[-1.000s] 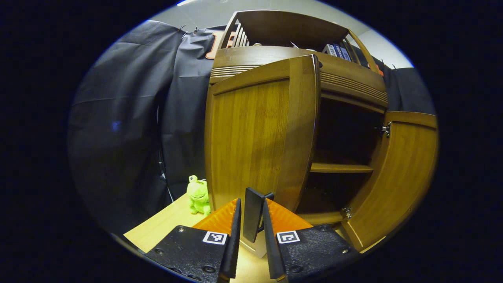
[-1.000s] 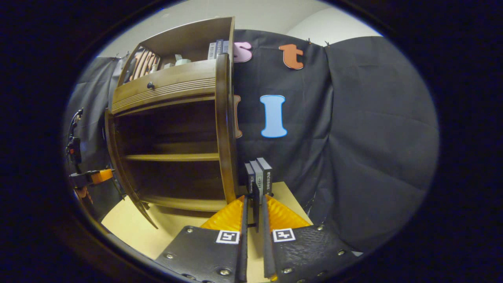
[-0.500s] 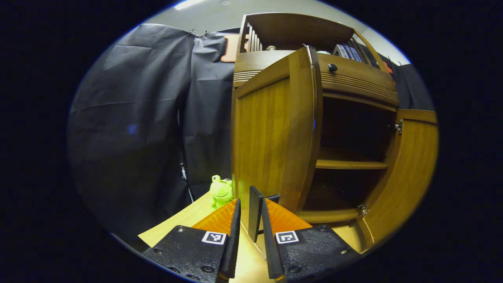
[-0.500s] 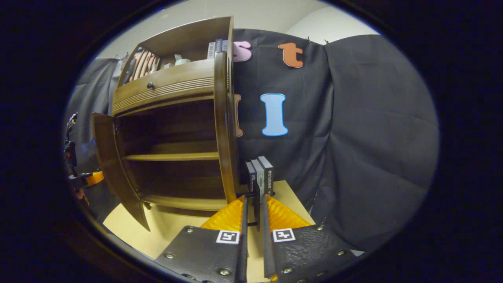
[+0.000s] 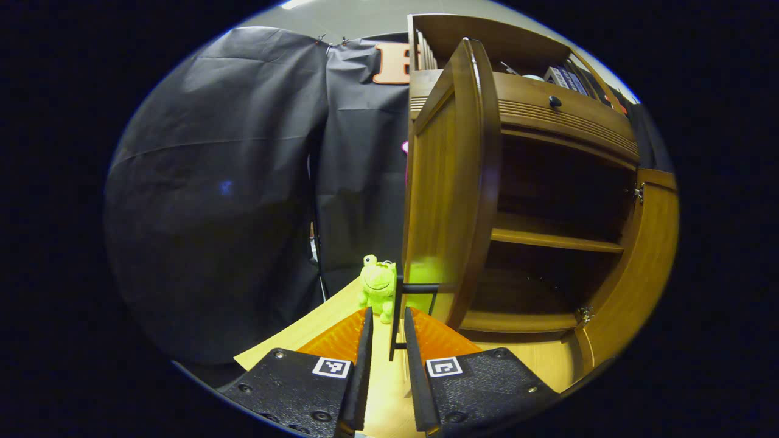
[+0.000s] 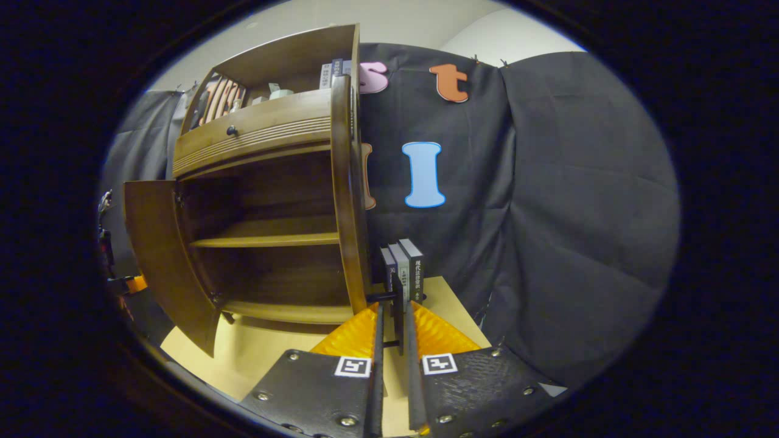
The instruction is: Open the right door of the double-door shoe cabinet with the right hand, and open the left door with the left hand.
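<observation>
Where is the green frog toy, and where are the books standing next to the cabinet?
Green frog toy point(image 5: 377, 285), left gripper view, on its belly.
Books point(image 6: 406, 271), right gripper view, on the middle book's spine.

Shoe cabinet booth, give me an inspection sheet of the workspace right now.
Surface: pale wooden tabletop under the cabinet.
Job's things: left door and right door both swung wide; shelf bare.
Clutter: green plush frog beside the left door; upright books beside the right door; more books on top.
Grippers: left claw shut on left door handle; right claw shut on right door handle.
Cables: nothing seen.
Surroundings: black cloth wall.
</observation>
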A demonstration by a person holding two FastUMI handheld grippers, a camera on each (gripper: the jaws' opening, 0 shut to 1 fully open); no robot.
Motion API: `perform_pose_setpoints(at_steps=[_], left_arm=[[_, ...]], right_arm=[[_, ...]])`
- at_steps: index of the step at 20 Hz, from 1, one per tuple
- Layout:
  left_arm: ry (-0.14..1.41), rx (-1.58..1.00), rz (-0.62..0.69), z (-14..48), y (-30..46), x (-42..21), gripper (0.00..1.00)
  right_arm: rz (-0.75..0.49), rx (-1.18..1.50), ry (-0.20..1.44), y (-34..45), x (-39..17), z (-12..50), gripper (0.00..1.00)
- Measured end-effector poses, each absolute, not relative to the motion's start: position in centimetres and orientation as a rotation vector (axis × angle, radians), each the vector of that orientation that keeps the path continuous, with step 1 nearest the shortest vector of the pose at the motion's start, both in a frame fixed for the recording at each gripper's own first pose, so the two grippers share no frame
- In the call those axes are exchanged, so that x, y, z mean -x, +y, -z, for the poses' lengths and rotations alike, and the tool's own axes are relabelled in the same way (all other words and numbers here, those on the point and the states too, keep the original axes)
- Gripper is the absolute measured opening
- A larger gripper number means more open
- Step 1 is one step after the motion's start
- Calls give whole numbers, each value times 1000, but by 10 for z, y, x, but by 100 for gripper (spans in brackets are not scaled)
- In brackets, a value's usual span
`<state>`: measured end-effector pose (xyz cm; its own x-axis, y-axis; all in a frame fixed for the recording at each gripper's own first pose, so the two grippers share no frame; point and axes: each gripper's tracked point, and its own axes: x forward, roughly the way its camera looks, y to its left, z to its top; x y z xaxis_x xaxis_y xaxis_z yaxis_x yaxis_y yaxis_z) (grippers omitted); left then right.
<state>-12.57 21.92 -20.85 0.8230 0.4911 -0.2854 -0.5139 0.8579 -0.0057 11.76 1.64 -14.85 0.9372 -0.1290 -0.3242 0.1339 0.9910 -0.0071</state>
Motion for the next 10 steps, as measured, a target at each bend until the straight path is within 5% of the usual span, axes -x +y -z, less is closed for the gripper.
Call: perform_pose_setpoints(at_steps=[1, 2, 5, 10], left_arm=[[281, 76, -560, 210, 228, 133, 29], [281, 67, -583, 209, 239, 138, 17], [272, 68, -627, 205, 264, 153, 25], [251, 77, -672, 200, 298, 166, 20]], right_arm=[[135, -13, 332, 16, -117, 149, 17], [136, -11, 335, 16, -116, 149, 17], [136, -4, 342, 16, -116, 153, 17], [137, -11, 345, 16, -116, 153, 17]])
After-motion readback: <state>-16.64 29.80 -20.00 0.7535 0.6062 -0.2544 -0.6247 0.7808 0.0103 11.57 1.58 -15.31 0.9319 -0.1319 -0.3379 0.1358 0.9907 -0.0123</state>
